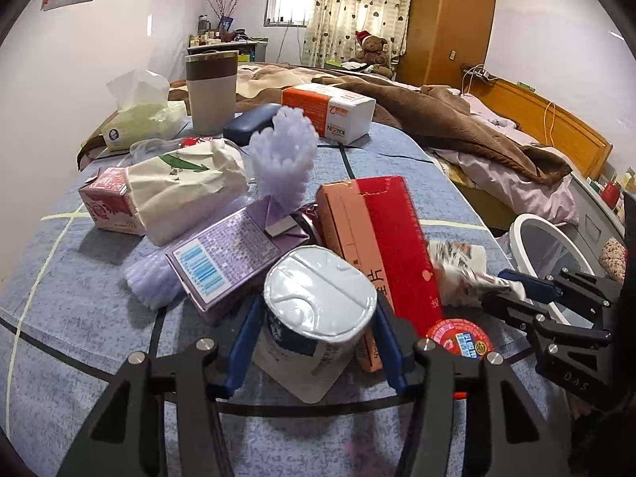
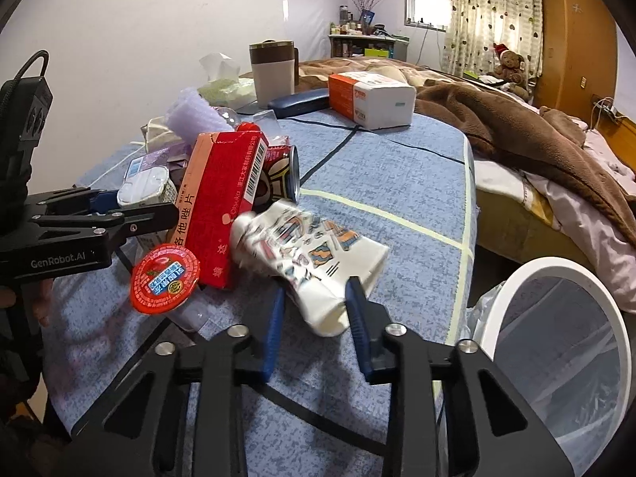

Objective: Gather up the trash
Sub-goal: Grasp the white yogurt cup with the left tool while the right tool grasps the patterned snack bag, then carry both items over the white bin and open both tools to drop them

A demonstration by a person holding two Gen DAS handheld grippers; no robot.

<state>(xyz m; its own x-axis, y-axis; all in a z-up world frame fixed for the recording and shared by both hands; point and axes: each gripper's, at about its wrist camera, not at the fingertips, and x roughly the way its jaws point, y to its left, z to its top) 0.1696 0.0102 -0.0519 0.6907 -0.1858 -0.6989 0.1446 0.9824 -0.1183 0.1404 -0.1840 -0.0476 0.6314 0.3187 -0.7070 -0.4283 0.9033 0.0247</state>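
My left gripper (image 1: 314, 342) clamps squat yogurt cup (image 1: 318, 310), crinkled foil lid, on blue woven tablecloth (image 1: 79, 318); my right gripper (image 2: 316, 326) pinches soft printed pouch (image 2: 310, 254), glossy, creased; behind, red cardboard box (image 1: 391, 238), purple carton (image 1: 226, 258), knobbly lilac foam (image 1: 284, 155); only right view shows dented can (image 2: 280, 175) and round white bin (image 2: 556, 342) beside table.

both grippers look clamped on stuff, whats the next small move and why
Probably lift the right gripper and swing its white printed pouch over the white-rimmed bin just past the table edge. Its jaws pinch the pouch's end and the bin stands open beside it. The left gripper has the foil-lidded cup between its jaws and can follow.
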